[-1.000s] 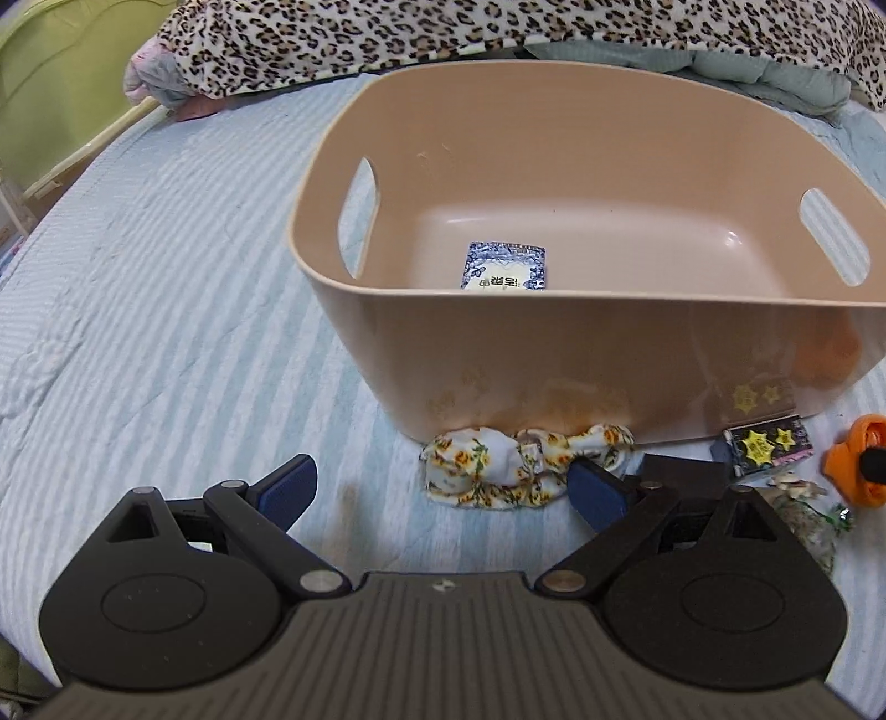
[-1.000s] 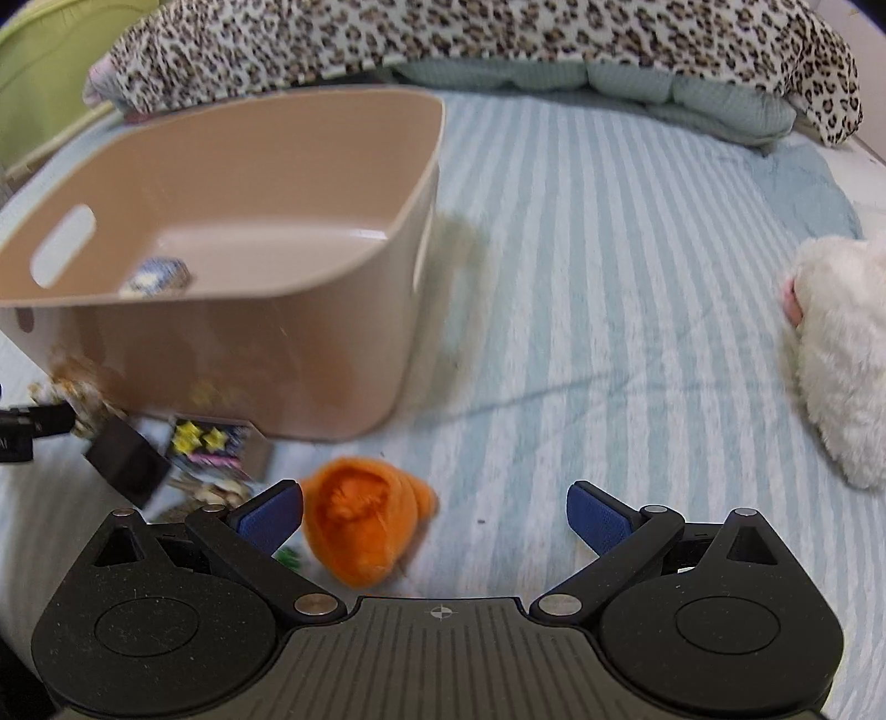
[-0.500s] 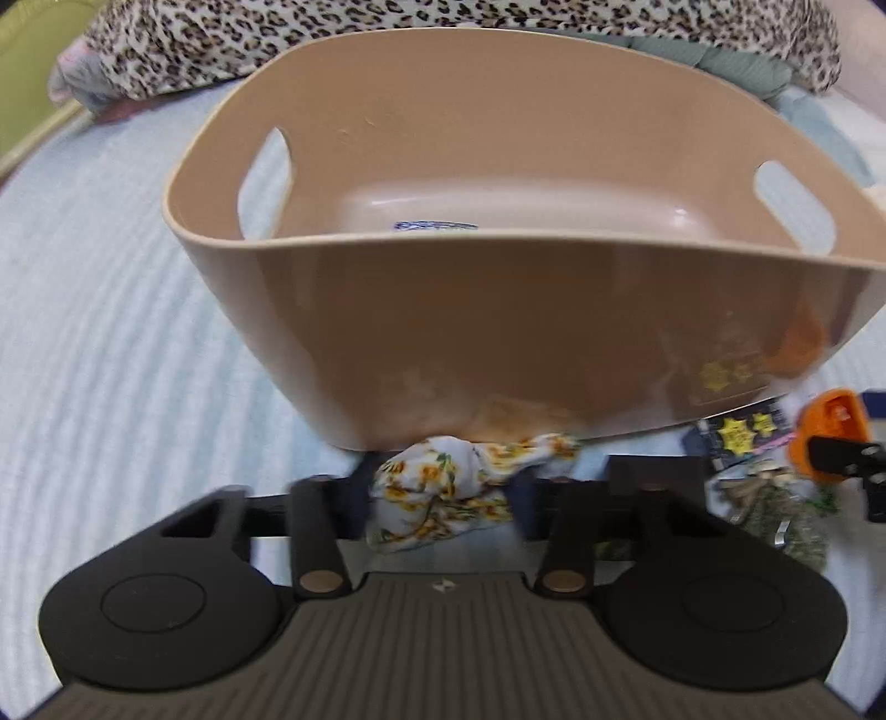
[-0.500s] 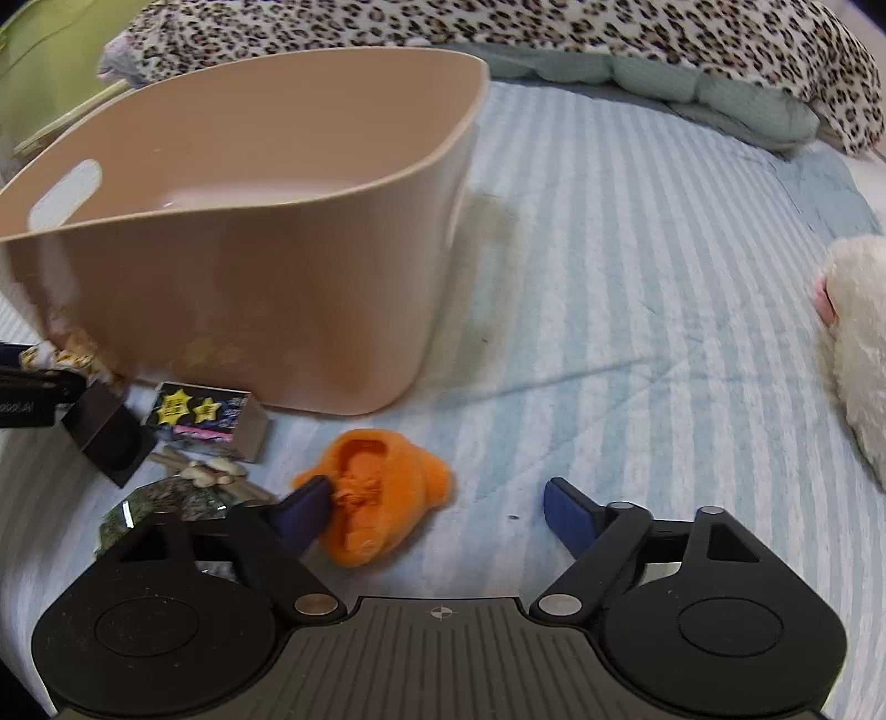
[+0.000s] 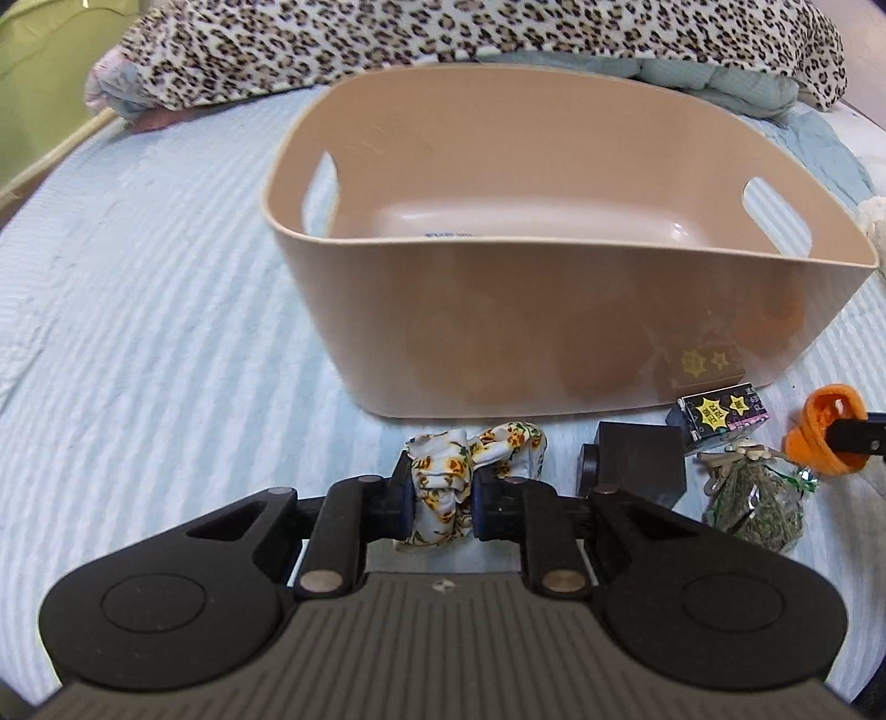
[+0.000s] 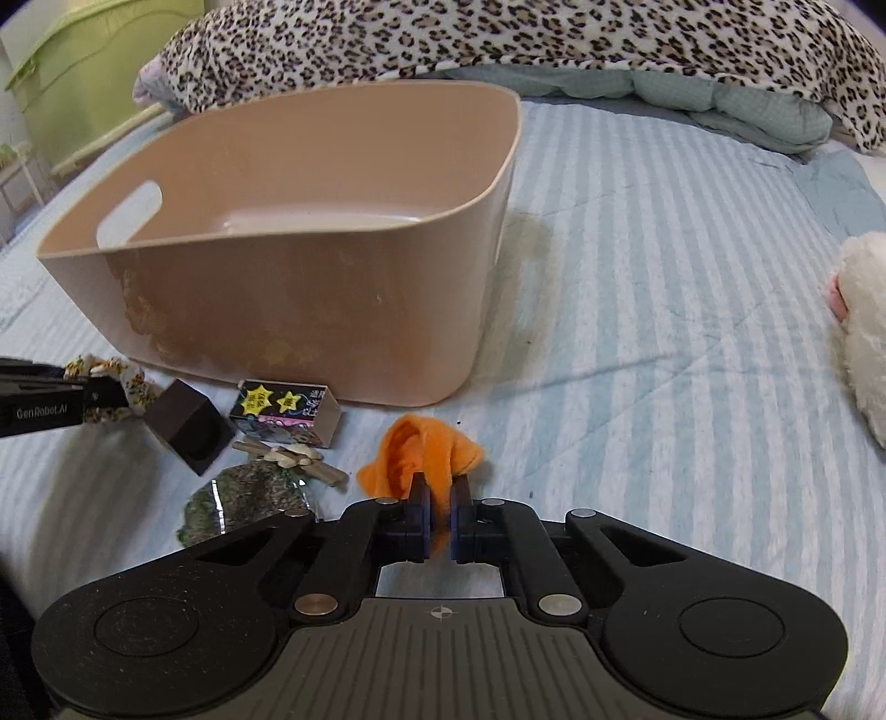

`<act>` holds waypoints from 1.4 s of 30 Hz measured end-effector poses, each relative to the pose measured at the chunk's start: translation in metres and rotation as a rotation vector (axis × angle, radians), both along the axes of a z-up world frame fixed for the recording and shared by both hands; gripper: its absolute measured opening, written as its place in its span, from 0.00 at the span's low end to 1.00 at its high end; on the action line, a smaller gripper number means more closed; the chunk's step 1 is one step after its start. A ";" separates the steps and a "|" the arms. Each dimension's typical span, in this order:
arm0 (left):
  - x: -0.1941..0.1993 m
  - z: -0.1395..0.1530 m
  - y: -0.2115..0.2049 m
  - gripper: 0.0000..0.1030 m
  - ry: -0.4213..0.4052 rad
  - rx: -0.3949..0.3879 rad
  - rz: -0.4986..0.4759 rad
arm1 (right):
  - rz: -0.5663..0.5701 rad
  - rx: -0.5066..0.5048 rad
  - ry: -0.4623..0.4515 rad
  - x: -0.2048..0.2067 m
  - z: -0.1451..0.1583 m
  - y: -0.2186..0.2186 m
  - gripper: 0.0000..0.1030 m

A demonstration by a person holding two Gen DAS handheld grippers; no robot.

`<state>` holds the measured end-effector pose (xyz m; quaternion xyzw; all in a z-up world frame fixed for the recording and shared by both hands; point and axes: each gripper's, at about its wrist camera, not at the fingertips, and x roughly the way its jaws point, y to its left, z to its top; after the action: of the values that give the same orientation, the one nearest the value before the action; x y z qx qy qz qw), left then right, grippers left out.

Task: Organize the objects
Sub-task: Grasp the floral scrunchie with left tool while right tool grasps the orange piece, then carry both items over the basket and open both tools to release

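Left gripper (image 5: 441, 495) pinches the soft, light floral scrunchie (image 5: 470, 465) mid-bunch; right gripper (image 6: 437, 520) pinches the limp orange cloth (image 6: 421, 454).

Beige tub (image 5: 554, 343), pale blue striped bedspread (image 6: 664, 310), leopard-print blanket (image 6: 498, 39), yellow-flowered white cloth (image 5: 470, 454), orange cloth (image 6: 426, 459), black box with yellow stars (image 6: 285, 412).

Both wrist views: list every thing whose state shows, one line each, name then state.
left gripper: shut on floral scrunchie.
floral scrunchie: pinched, on the bed.
right gripper: shut on orange cloth.
orange cloth: pinched, bunched up.
beige tub: upright, open-topped, one blue packet inside.
star-printed box: lying on its side.
black box: tilted on the bed.
herb sachet: lying flat.
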<state>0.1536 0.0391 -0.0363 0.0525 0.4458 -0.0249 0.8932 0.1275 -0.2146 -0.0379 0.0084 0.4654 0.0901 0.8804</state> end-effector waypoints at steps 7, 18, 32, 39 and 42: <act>-0.022 0.026 0.004 0.20 -0.060 -0.018 0.018 | -0.024 0.043 -0.049 -0.015 0.021 -0.012 0.06; -0.039 0.071 -0.002 0.20 -0.162 -0.035 0.013 | -0.023 0.104 -0.220 -0.023 0.083 -0.019 0.06; 0.003 0.107 -0.026 0.20 -0.262 -0.019 -0.005 | 0.024 0.091 -0.377 0.016 0.129 0.015 0.05; 0.041 0.094 -0.036 0.20 -0.235 -0.012 0.003 | 0.030 0.069 -0.358 0.046 0.118 0.027 0.05; 0.056 0.079 -0.040 0.20 -0.210 0.006 0.004 | 0.023 0.073 -0.324 0.061 0.107 0.030 0.05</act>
<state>0.2095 -0.0009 0.0427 0.0567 0.3500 -0.0162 0.9349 0.1889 -0.1847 0.0695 0.0207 0.3139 0.1171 0.9420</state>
